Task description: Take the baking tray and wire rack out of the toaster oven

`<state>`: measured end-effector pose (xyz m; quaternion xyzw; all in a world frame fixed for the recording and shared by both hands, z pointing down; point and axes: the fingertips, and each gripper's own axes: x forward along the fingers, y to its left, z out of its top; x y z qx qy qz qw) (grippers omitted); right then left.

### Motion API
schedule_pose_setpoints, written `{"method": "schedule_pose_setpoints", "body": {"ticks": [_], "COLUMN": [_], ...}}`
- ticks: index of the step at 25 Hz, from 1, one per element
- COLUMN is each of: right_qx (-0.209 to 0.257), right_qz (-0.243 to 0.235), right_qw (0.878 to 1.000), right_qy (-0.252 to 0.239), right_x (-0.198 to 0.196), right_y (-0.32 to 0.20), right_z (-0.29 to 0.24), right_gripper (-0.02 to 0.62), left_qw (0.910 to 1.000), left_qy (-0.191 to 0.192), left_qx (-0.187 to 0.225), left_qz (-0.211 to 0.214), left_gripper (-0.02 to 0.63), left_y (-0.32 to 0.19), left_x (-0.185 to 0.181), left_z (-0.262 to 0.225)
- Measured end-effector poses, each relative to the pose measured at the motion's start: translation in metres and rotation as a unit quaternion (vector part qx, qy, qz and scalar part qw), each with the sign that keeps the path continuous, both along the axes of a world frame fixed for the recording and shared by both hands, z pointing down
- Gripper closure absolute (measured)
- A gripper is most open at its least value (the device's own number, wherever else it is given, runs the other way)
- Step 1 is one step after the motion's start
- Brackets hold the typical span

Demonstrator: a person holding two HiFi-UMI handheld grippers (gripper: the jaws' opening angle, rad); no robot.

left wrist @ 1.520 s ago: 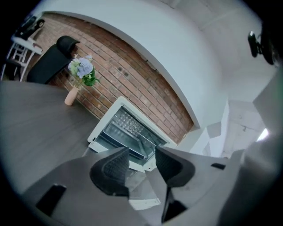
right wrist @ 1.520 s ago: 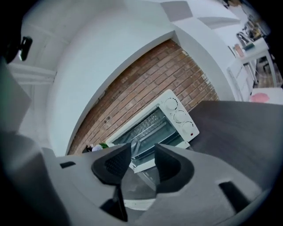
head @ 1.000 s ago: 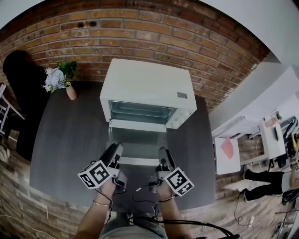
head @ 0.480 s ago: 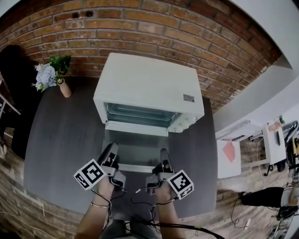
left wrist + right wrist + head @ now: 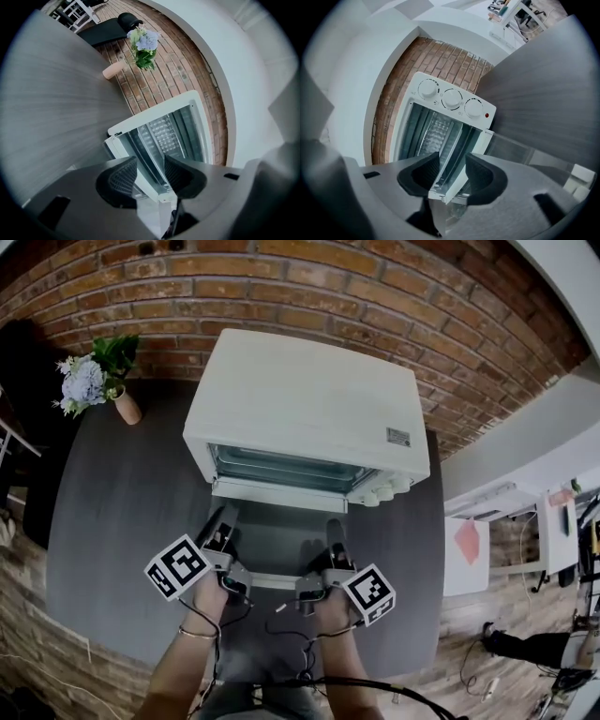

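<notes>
The white toaster oven stands on a dark grey table with its glass door folded down flat. Inside, a shiny embossed baking tray rests on a shelf level; the wire rack's bars are hard to tell apart from it. My left gripper hovers over the door's left part and points into the cavity. Over the door's right part my right gripper does the same. Both stand open, with only the door's edge and the oven mouth showing through each gap.
A pink vase of flowers stands at the table's far left by the brick wall. Three control knobs sit on the oven's right front. A white desk lies right of the table.
Both grippers have moved forward and lower, from the door's handle edge to over the open door. The head view has closed in on the oven.
</notes>
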<state>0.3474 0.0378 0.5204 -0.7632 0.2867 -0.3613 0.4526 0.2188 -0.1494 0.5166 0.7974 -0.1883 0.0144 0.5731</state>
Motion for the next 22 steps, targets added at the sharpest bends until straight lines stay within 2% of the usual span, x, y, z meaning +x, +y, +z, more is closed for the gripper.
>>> {"method": "schedule_pose_setpoints", "body": {"ticks": [4,8,16,22], "right_qx": [0.018,0.006,0.014,0.014], "right_qz": [-0.008,0.004,0.002,0.014], "right_qw": [1.0,1.0,1.0,1.0], "right_qy": [0.013,-0.01,-0.003,-0.016], "right_x": [0.016,0.025,0.053,0.072], "right_y": [-0.013,-0.019,-0.034,-0.041], "right_z": [0.003,0.011,0.016,0.022], "right_gripper": [0.434,0.436,0.437,0.44], "left_qw": [1.0,0.9999,0.9998,0.9996], "left_qy": [-0.002,-0.004,-0.007,-0.004], "left_qx": [-0.004,-0.01,-0.019,-0.023], "left_qz": [-0.002,-0.001,-0.006,-0.016], "left_gripper": [0.442,0.442,0.442,0.442], "left_y": [-0.012,-0.019,-0.034,-0.045], "left_x": [0.012,0.022,0.044,0.061], "left_z": [0.006,0.011,0.019,0.021]}}
